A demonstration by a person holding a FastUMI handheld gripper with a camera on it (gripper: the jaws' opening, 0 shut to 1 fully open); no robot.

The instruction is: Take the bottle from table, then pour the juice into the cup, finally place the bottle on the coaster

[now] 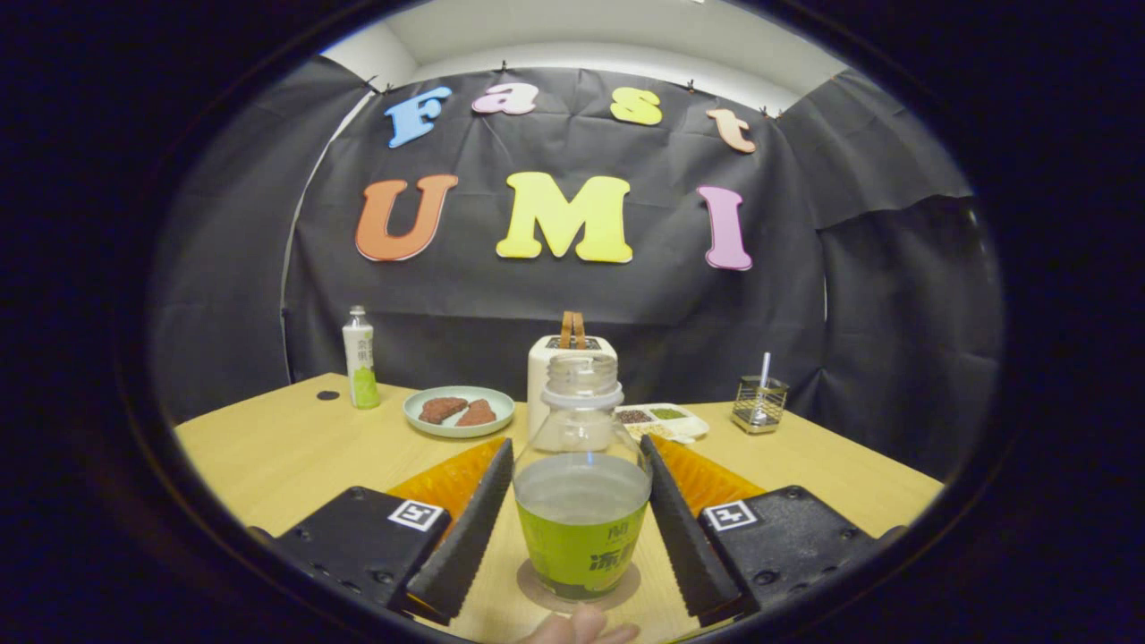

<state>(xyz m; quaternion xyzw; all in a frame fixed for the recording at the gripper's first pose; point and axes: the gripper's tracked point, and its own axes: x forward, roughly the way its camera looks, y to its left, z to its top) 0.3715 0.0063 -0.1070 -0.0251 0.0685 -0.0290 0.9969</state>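
Fingers (580,510) spread wide, flanking bottle (581,483) with gaps either side, nothing gripped. Bottle upright on round coaster (626,586) on tabletop (286,447), part full of pale liquid, green label low. Fingertip of hand (581,626) just before coaster. Beyond: toaster (544,376), plate (459,411) with two brown pieces, second bottle (360,358), wire holder (759,402)

Two bottles, one between the gripper (580,528) fingers on one coaster (537,597), one far back (360,358); one plate (458,411) with two brown pieces (458,411); one toaster (547,376); one divided tray (666,420); one wire holder (759,404); one fingertip (586,626); fingers flank near bottle (581,501), contact unclear.
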